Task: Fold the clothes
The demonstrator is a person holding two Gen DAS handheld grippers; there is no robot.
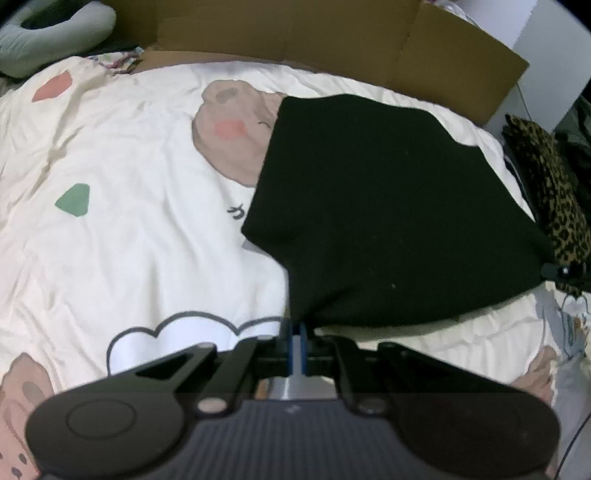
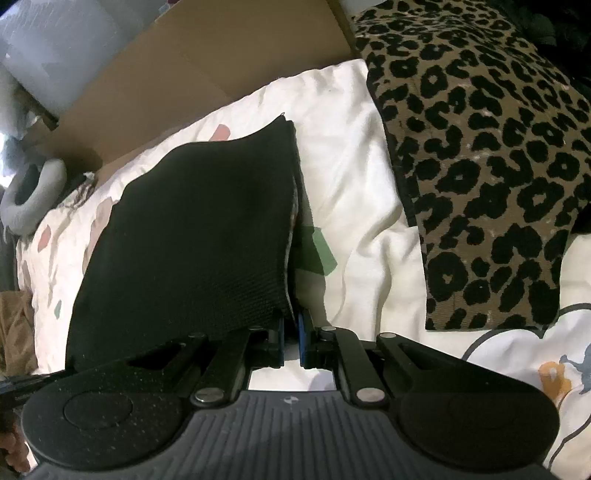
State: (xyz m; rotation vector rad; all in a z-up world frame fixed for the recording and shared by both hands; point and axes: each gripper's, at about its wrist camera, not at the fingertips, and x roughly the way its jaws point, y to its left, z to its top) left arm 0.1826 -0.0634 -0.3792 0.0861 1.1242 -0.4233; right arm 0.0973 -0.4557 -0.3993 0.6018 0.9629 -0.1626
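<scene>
The black garment (image 1: 388, 206) is spread over a cream bed cover (image 1: 129, 229) printed with cartoon bears and clouds, and it is gripped at two near corners. In the left wrist view, the left tool (image 1: 296, 332) is seen with its blue pads drawn together on the garment's near left corner, and the cloth rises slightly from the cover at that point. In the right wrist view, the right tool (image 2: 291, 332) is seen narrowed onto the garment's near right corner; two layers of black fabric are visible along that edge, with a patterned layer showing between them. The knit texture of the cloth is resolved close to the pads.

A folded leopard-print garment (image 2: 480, 177) is laid on the bed cover to the right of the black garment, apart from it, with bare cover between them. A flattened cardboard box (image 1: 295, 33) is stood along the far edge of the bed; whether anything is inside it cannot be told. A grey curved pillow (image 1: 48, 33) is located at the far left corner. A bare foot (image 1: 539, 376) is seen at the lower right of the left wrist view.
</scene>
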